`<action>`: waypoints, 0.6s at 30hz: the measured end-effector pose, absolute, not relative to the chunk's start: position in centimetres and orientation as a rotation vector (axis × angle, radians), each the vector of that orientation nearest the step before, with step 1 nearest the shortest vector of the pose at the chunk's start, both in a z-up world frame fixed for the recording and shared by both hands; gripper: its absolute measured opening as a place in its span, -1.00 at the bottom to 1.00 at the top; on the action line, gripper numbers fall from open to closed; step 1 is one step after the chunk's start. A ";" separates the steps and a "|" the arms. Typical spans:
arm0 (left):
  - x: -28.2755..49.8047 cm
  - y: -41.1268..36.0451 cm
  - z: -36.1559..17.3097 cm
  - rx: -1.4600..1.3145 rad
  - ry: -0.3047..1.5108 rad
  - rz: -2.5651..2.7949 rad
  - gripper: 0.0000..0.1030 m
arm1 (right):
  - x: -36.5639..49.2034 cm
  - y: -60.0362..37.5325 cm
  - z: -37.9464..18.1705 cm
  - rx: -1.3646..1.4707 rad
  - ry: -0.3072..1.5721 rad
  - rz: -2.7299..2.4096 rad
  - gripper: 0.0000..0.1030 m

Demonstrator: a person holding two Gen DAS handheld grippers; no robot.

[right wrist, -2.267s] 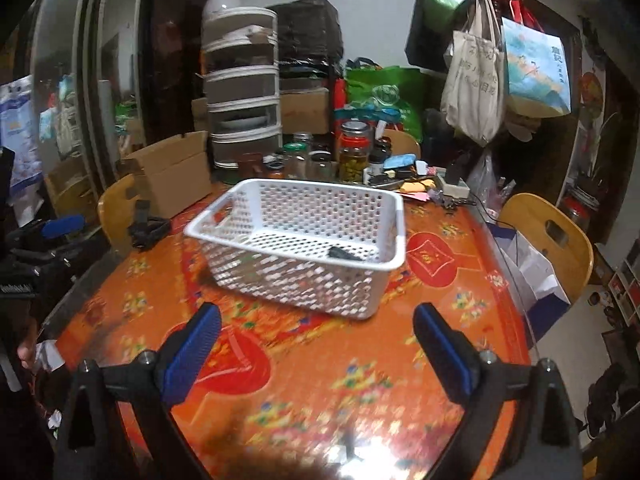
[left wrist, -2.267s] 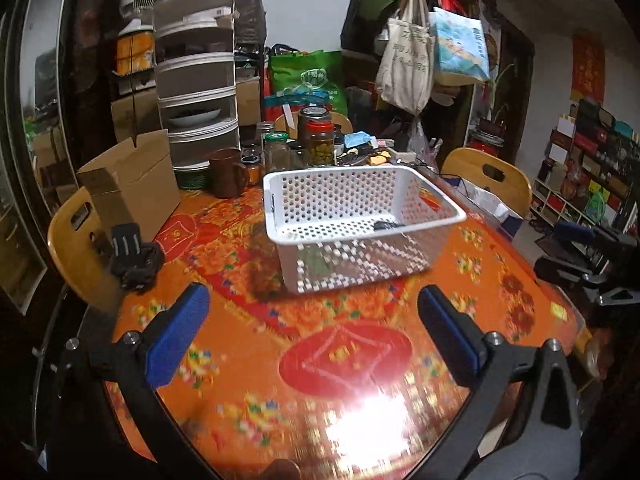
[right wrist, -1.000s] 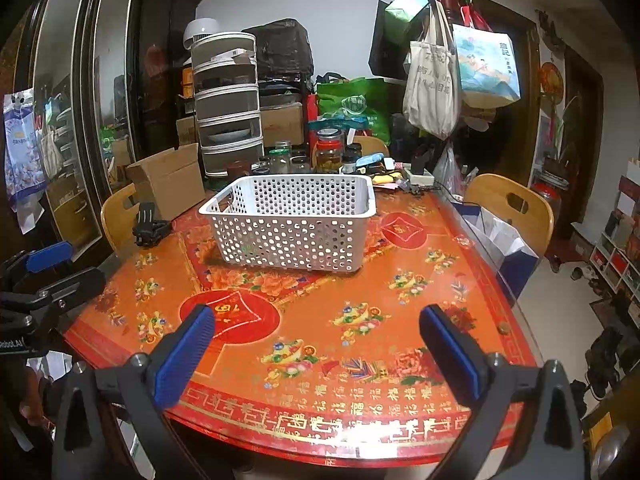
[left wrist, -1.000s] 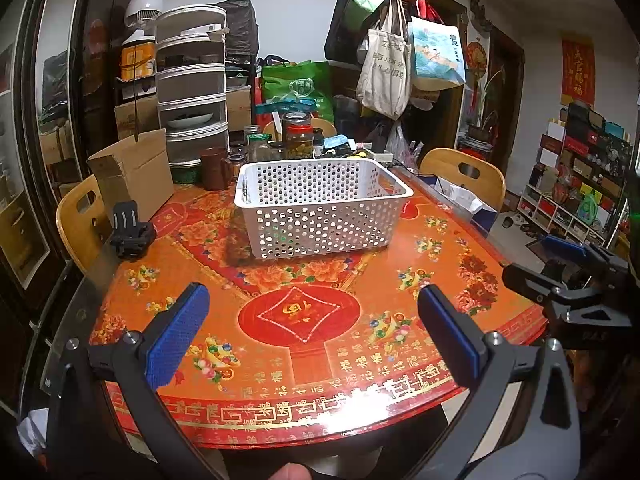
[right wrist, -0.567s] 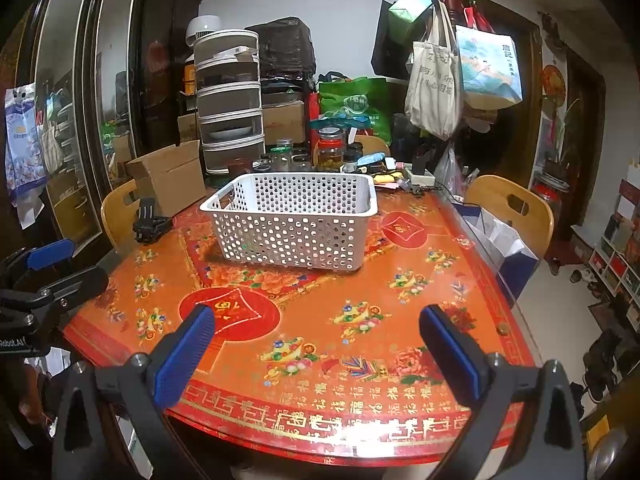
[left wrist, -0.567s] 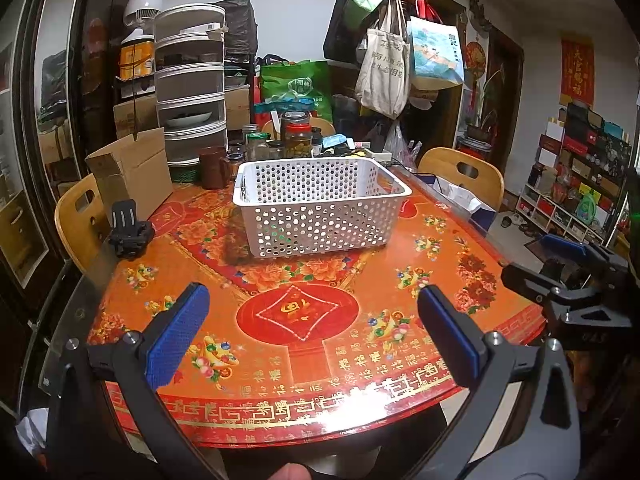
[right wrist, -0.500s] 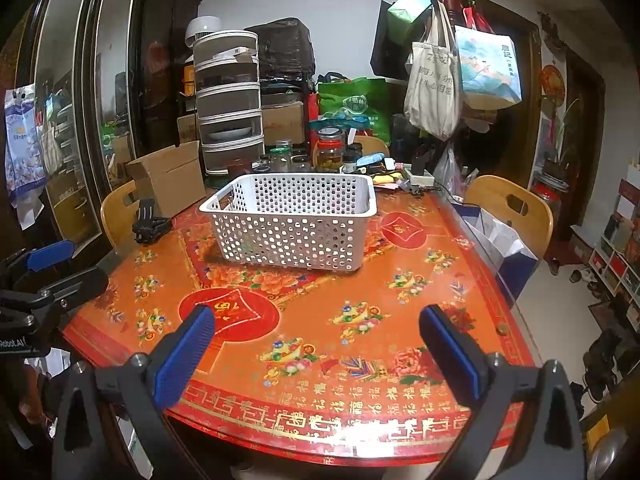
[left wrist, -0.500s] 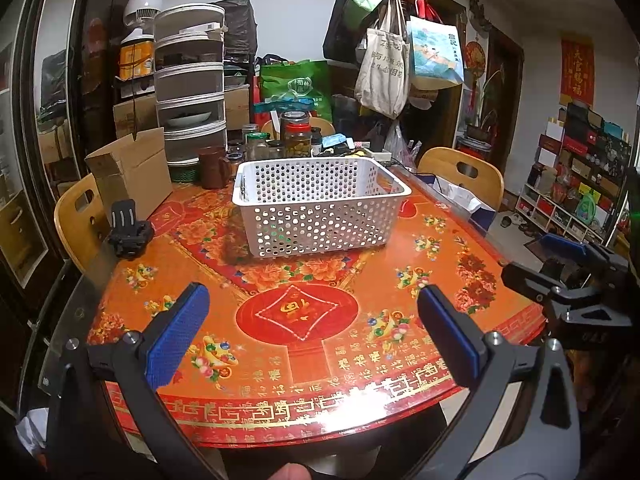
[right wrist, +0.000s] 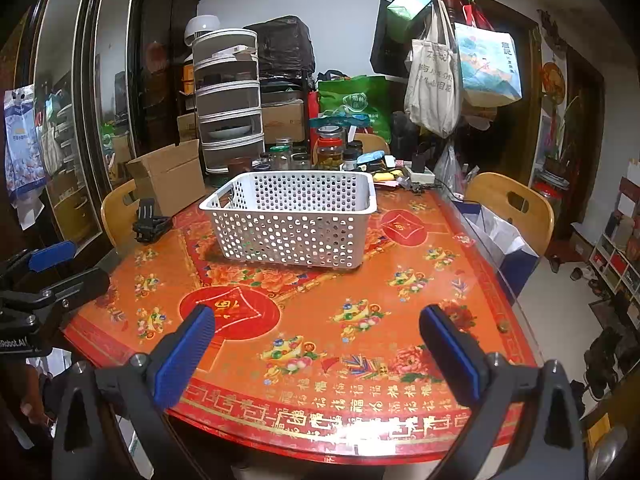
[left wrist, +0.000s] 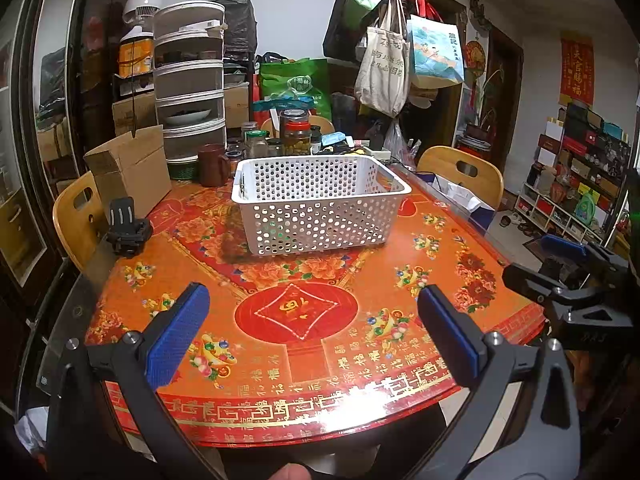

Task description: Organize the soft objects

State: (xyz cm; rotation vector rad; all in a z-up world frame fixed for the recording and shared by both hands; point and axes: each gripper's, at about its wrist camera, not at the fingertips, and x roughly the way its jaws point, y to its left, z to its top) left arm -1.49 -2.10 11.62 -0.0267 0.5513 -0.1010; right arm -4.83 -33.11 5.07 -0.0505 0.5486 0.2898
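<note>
A white perforated plastic basket (left wrist: 320,204) stands on the round red-and-orange table (left wrist: 304,320), toward its far side; it also shows in the right wrist view (right wrist: 294,218). What lies inside it is hidden by its walls. My left gripper (left wrist: 312,328) is open and empty, held back over the table's near edge. My right gripper (right wrist: 316,344) is open and empty, also over the near edge. Each gripper shows in the other's view, the right gripper (left wrist: 568,264) at the right and the left gripper (right wrist: 48,276) at the left.
A black camera mount (left wrist: 128,232) lies at the table's left edge. A cardboard box (left wrist: 132,176), a brown mug (left wrist: 214,170), jars (left wrist: 296,136) and a stacked food cover (left wrist: 190,92) crowd the far side. Wooden chairs (left wrist: 464,176) stand around the table.
Both grippers have pulled back and down from just in front of the basket to the table's near edge. Over the last half second nothing has moved.
</note>
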 end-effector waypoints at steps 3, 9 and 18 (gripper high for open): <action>-1.5 -2.0 11.7 -0.026 0.551 -0.103 1.00 | -4.8 -33.1 5.1 -0.050 0.549 0.290 0.98; -1.4 -2.1 11.4 -0.029 0.555 -0.102 1.00 | -4.8 -33.1 5.0 -0.050 0.551 0.290 0.98; -1.3 -2.2 10.8 -0.031 0.557 -0.105 1.00 | -4.8 -33.0 5.0 -0.050 0.551 0.291 0.98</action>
